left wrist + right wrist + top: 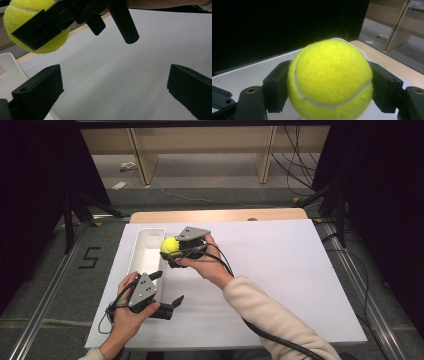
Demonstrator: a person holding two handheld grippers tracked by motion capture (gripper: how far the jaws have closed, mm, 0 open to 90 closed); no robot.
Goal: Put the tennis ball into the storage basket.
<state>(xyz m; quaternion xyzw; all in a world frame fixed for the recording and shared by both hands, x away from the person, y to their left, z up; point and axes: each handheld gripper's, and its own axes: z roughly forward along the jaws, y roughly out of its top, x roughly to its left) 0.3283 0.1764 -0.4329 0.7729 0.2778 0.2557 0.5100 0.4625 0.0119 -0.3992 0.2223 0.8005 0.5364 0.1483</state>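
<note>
Right gripper pinching a fuzzy yellow tennis ball with a white seam, above the white tray left of centre, left gripper fingers spread wide over the table.

Each black two-jaw gripper, left gripper lower left and right gripper at centre, carries a grey three-cornered screwed plate and black cable; the right arm wears a cream sleeve.

Tennis ball: yellow-green felt, pale curved seam, round and undamaged. Clamped between jaws of my right gripper, clear of table, at near rim of white tray, seam facing gripper camera.
</note>
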